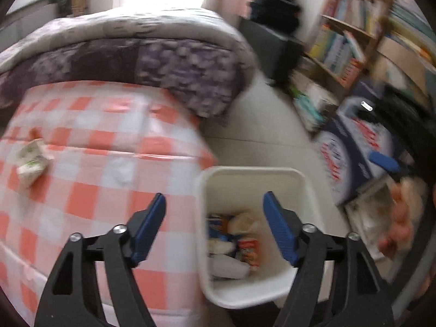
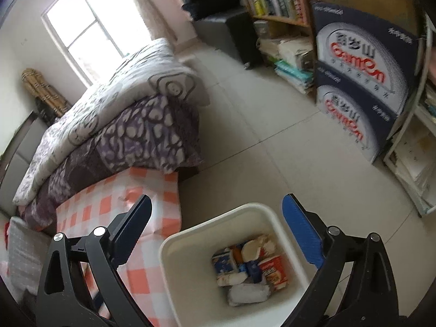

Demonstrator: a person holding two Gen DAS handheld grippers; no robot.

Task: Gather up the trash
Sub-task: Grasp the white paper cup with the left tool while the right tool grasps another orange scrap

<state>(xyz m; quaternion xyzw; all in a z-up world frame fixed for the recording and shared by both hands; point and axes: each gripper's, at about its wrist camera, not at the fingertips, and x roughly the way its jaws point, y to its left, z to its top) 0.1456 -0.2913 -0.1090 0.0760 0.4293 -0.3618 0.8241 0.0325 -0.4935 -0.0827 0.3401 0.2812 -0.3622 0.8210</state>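
Item: crumpled wrapper (image 1: 31,160), lying near the left edge of the checked bedcover (image 1: 109,141), up-left of the left gripper (image 1: 214,204), the nearer one. Both left and right gripper (image 2: 215,209) are hovering spread, empty, over the white bin (image 1: 272,171).

The tablecloth (image 1: 90,179) is checked orange and white. The bin (image 2: 190,286) is white; the quilt (image 2: 141,133) is purple with pale blotches.
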